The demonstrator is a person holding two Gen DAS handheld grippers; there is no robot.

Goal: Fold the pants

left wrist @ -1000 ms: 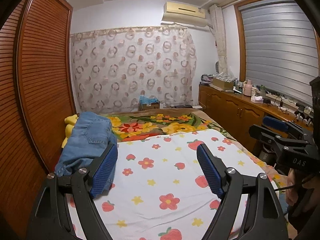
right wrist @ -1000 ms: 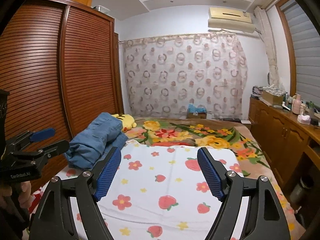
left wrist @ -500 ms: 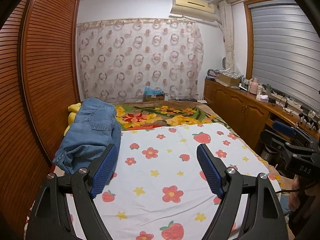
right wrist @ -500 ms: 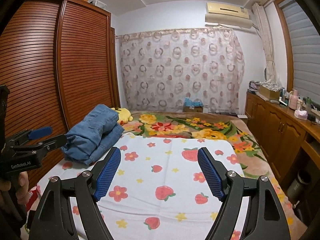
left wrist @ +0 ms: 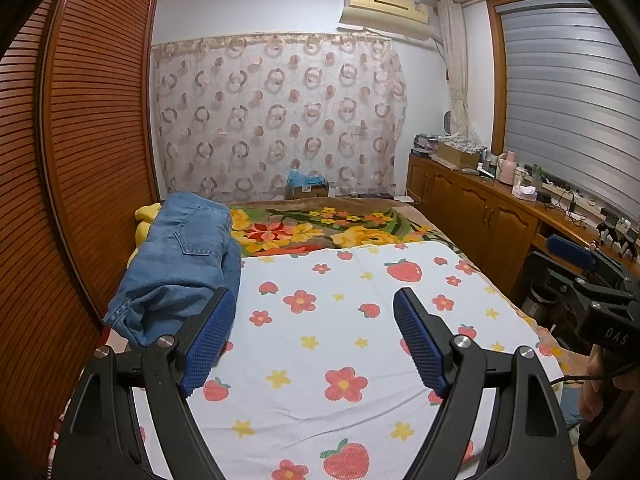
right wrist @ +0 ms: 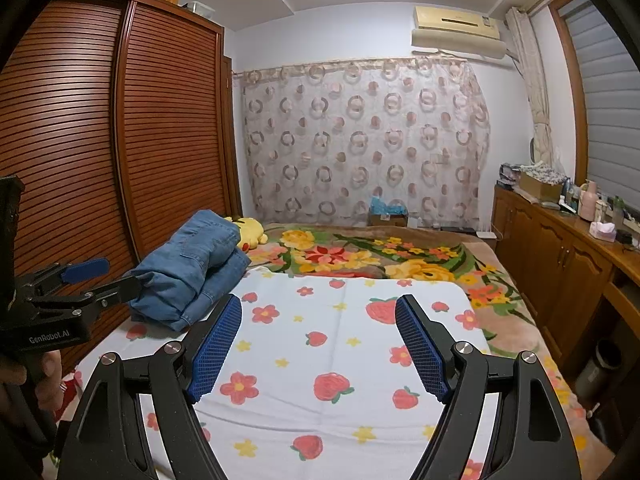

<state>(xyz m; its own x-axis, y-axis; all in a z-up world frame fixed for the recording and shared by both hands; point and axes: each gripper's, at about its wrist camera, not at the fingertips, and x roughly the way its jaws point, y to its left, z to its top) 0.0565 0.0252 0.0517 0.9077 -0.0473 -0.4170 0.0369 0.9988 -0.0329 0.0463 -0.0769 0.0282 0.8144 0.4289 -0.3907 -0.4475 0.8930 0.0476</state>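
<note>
A bundle of blue denim pants (left wrist: 180, 264) lies heaped at the left side of the bed, against the wardrobe; the right wrist view shows the pants (right wrist: 192, 268) too. My left gripper (left wrist: 316, 300) hovers over the white flowered sheet (left wrist: 340, 320), open and empty, its left finger just in front of the pants' near edge. My right gripper (right wrist: 318, 308) is also open and empty above the sheet (right wrist: 320, 340), to the right of the pants. Each view catches the other gripper at its side edge, held by a hand.
A slatted wooden wardrobe (left wrist: 80, 140) runs along the bed's left side. A yellow plush toy (right wrist: 250, 230) lies behind the pants. A floral blanket (left wrist: 320, 228) covers the far bed. Wooden cabinets (right wrist: 560, 260) with clutter line the right wall.
Both views have tilted slightly downward, so the bed and pants sit higher in frame and look nearer. Both grippers keep the same wide opening, and the pants have not moved.
</note>
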